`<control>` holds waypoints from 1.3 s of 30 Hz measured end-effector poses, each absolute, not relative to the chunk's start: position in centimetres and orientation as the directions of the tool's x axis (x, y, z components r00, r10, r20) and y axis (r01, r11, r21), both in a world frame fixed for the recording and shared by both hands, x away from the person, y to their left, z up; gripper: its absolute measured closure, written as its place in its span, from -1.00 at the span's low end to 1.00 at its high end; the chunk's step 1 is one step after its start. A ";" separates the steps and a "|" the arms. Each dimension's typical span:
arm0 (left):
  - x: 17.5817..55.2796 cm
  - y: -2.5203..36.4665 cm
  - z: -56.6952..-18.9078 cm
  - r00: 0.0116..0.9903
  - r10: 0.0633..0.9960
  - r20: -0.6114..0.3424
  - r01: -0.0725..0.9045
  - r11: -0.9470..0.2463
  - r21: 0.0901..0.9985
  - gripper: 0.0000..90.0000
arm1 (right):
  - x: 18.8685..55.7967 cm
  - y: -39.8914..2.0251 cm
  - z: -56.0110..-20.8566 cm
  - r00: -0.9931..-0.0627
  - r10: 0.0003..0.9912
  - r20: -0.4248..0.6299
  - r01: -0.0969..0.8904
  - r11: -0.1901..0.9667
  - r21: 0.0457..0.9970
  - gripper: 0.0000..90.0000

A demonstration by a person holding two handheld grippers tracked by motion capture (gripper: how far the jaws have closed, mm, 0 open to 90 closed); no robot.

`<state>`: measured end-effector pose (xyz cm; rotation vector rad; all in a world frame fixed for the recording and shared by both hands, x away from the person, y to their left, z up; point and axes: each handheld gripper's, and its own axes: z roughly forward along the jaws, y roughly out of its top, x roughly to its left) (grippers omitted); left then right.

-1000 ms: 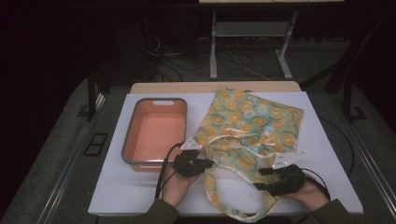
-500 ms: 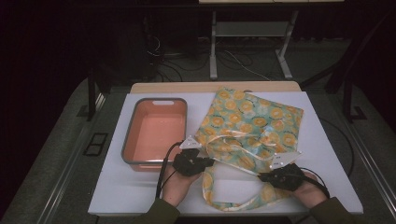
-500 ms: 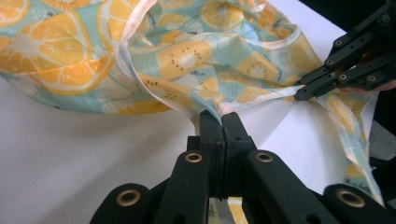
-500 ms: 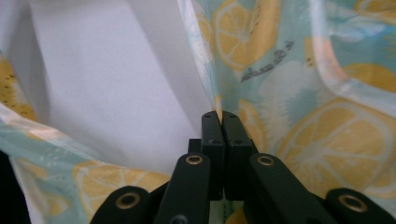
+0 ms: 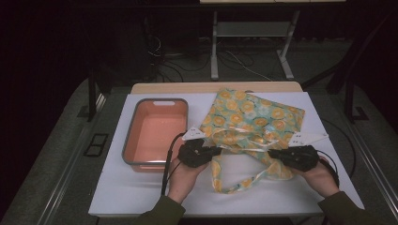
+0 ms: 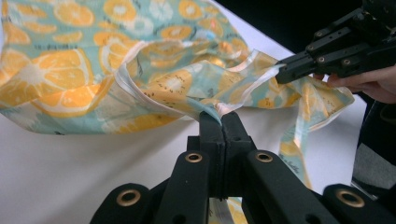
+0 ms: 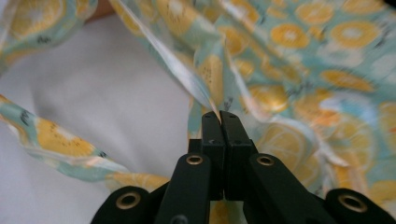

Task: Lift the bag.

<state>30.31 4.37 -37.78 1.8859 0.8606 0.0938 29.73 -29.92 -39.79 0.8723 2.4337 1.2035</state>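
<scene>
A: Left to right: beside the pink tray [image 5: 157, 133], the left gripper [image 6: 219, 116] is clenched on the bag's rim, the right gripper [image 7: 219, 114] likewise.

B: The tote bag [image 5: 253, 117] is light, floppy cloth, best pinched at hems. It lies on the desk [image 5: 117, 197], long axis slanting away rightward, mouth toward the hands.
</scene>
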 end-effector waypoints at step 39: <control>42.5 -1.0 -37.1 0.584 0.780 -0.227 0.586 -0.211 0.782 0.97 | 40.0 -32.2 -38.6 -0.601 0.798 0.049 0.465 0.299 0.833 0.99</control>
